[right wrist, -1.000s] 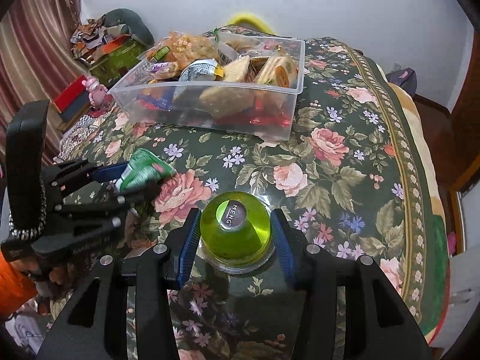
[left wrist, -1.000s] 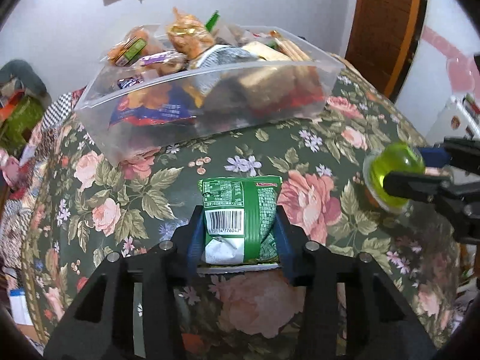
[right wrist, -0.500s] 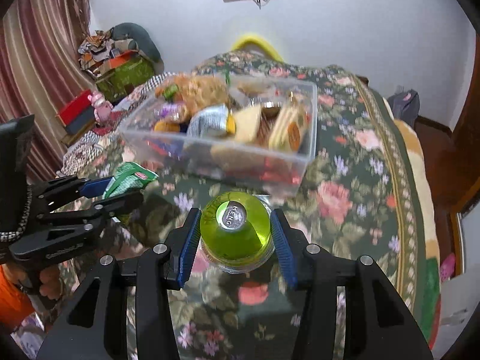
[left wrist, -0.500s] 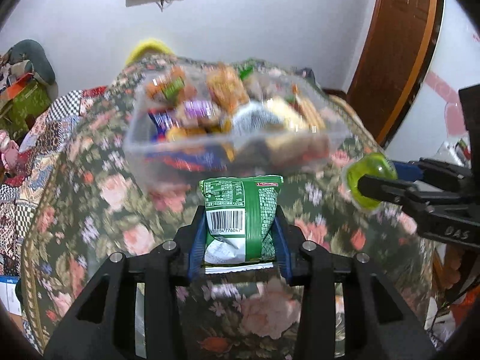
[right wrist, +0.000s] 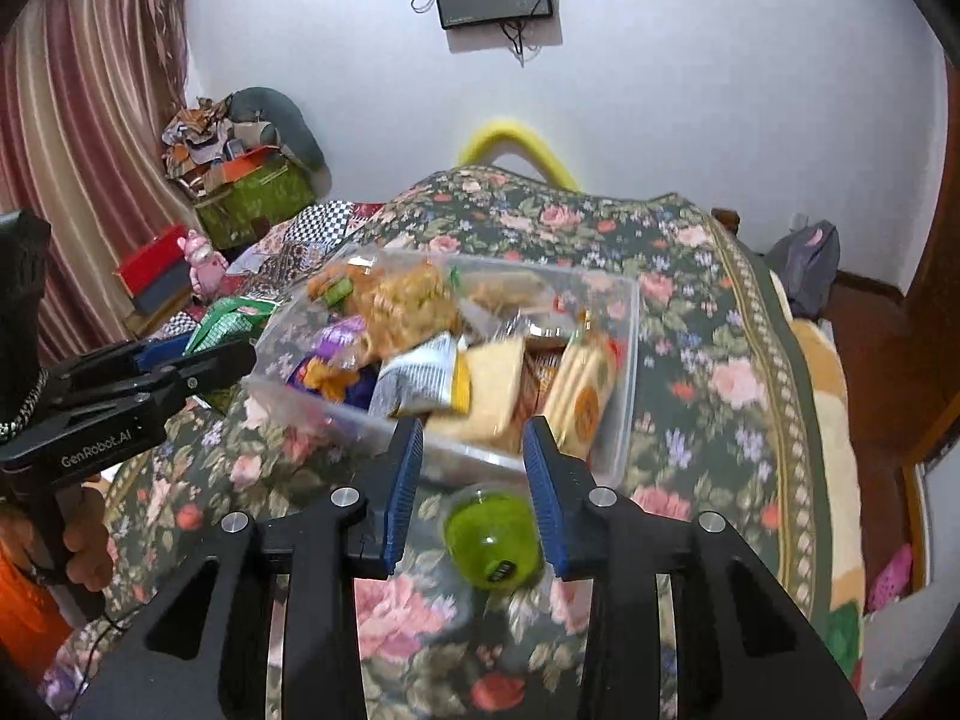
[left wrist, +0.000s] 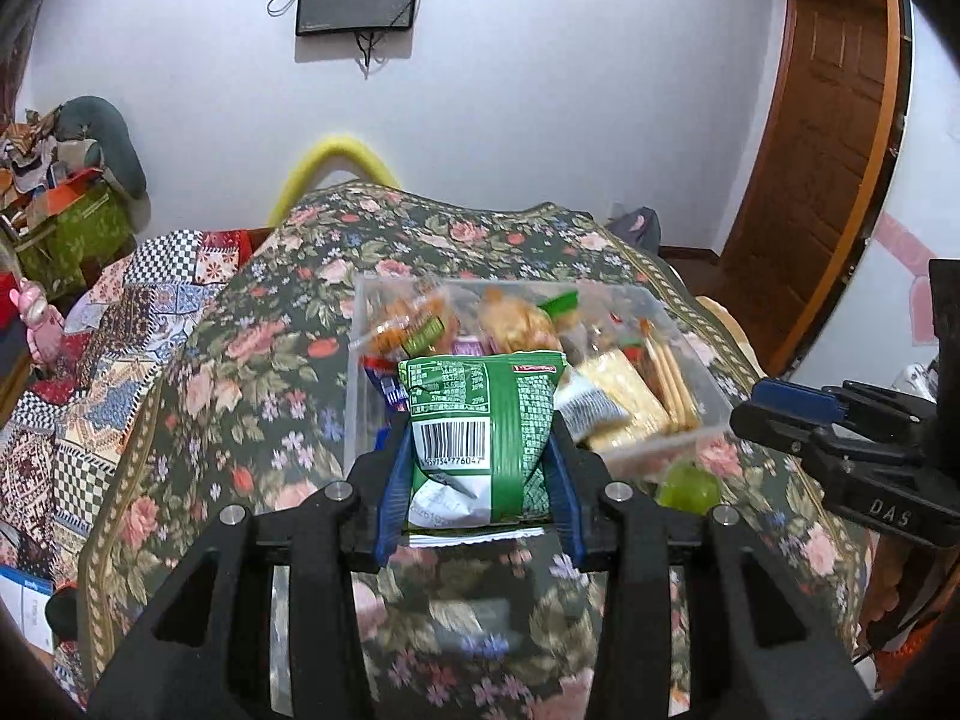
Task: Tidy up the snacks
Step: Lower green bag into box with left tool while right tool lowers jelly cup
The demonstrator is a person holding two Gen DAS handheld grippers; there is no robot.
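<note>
Snacks part-sorted: green packet (left wrist: 480, 438) clamped in left gripper (left wrist: 477, 480) above clear bin (right wrist: 624, 360); jelly cup (right wrist: 495, 543) loose on bedspread (right wrist: 720, 372) between parted right gripper (right wrist: 474, 480). Judged next: re-grip cup, release packet binward.

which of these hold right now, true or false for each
1. The left tongs are shut on the green snack packet. True.
2. The right tongs grip the green jelly cup. False: they are open, and the cup lies on the floral cloth, free of them.
3. The clear bin is empty. False: it is piled with wrapped snacks.
4. The green jelly cup lies outside the clear bin, by its near wall. True.
</note>
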